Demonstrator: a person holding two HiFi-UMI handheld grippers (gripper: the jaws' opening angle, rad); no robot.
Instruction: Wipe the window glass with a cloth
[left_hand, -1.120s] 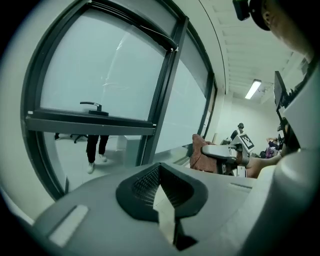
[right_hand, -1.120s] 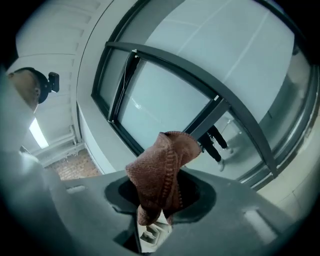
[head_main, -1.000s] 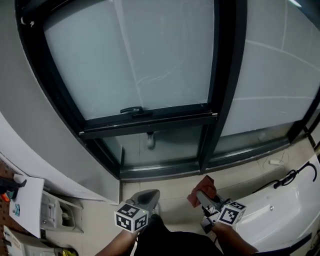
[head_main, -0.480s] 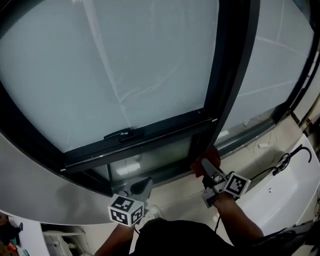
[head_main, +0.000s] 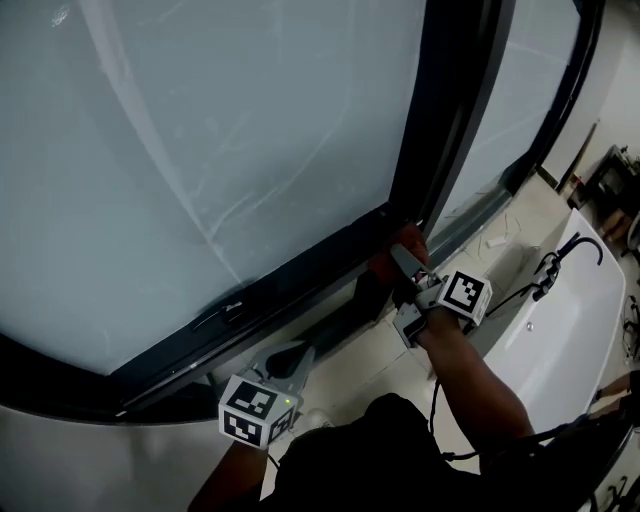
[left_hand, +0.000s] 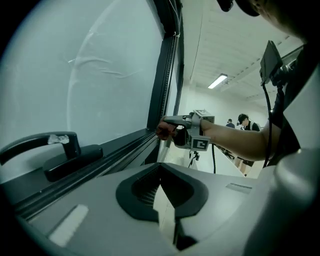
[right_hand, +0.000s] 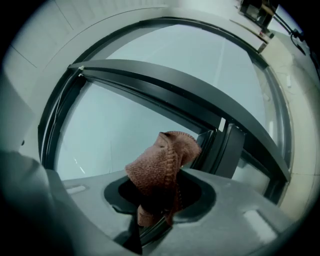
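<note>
— Looking for the cloth (right_hand: 162, 172). Held where?

— Pinched, bunched and reddish-brown, in the clenched fingers of the right gripper (head_main: 408, 262). Up at the bottom right corner of the large window glass (head_main: 200, 150), just beside the dark upright frame (head_main: 445, 110). Cannot tell whether pressed to the pane yet or only to the frame.

— And from there, which way to the glass?

— Up and to the left of the cloth, nearly all of it. Probably calls for a sweep leftward along the lower rail (head_main: 300, 272), away from the upright.

— Any use for the left gripper (head_main: 290, 358)?

— Hangs lower and closer to the body, below the window handle (left_hand: 55, 150), well apart from the cloth. Fingers drawn together on nothing. Farther from that corner than the right, so likely best kept out of it.

— Anything to mind?

— Snagging on the handle while crossing left, perhaps. Sits on the rail, in the path of a low stroke.
</note>
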